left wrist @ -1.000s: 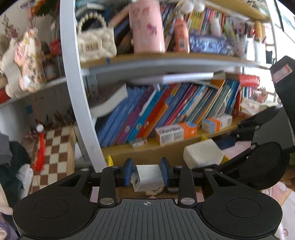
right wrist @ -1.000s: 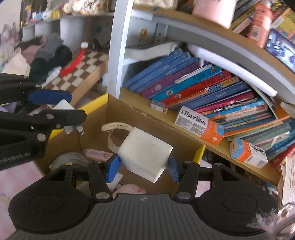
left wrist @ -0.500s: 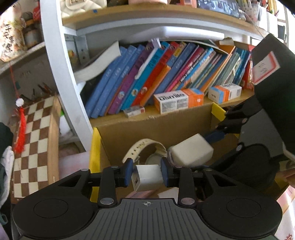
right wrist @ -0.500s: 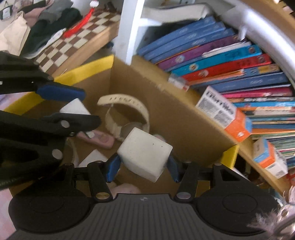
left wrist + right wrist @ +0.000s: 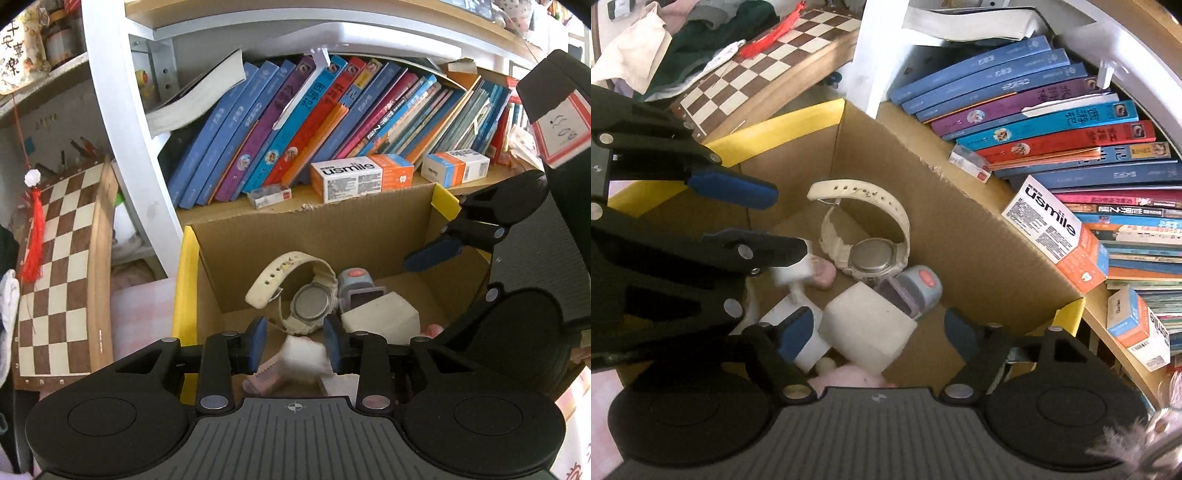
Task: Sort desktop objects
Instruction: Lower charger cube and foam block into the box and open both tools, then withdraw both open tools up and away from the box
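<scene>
A cardboard box (image 5: 314, 236) with yellow-taped rims sits in front of the bookshelf. My left gripper (image 5: 295, 345) hangs open over it, and a small white charger (image 5: 303, 357), blurred, is loose just below its blue pads. In the right wrist view the left gripper (image 5: 775, 221) comes in from the left above the charger (image 5: 792, 273). My right gripper (image 5: 877, 328) is wide open, and the white cube block (image 5: 868, 328) lies free on the floor of the box (image 5: 960, 229). The left wrist view shows this block (image 5: 380, 317) beside a cream wristwatch (image 5: 295, 295).
Also in the box are the watch (image 5: 864, 236), a grey device with an orange button (image 5: 919, 284) and pink items (image 5: 823, 273). Behind it leaning books (image 5: 314, 122) and a usmile carton (image 5: 354, 177) fill the shelf. A chessboard (image 5: 59, 266) stands to the left.
Both grippers moved down over the box and opened. The white block dropped from the right gripper into the box. The charger slipped out of the left gripper.
</scene>
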Action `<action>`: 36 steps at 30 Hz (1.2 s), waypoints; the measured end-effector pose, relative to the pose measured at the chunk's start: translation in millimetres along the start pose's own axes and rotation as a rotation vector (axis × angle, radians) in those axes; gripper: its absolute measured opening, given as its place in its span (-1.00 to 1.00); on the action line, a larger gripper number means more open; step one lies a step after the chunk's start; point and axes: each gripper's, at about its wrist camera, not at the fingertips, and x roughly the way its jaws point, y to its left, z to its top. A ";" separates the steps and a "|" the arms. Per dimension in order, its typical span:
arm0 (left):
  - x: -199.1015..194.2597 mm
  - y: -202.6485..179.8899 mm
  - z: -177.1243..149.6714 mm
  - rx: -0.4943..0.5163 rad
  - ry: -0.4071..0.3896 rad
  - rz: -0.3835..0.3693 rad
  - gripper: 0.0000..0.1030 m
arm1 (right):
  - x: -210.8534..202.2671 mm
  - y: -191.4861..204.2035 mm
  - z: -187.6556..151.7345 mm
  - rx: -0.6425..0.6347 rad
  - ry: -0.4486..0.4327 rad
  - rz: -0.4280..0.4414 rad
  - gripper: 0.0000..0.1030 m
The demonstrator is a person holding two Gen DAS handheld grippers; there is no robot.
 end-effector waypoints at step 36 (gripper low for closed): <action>-177.6 -6.1 -42.0 0.000 -0.290 0.069 0.90 | -207.6 22.9 -89.3 0.288 -0.342 -0.201 0.87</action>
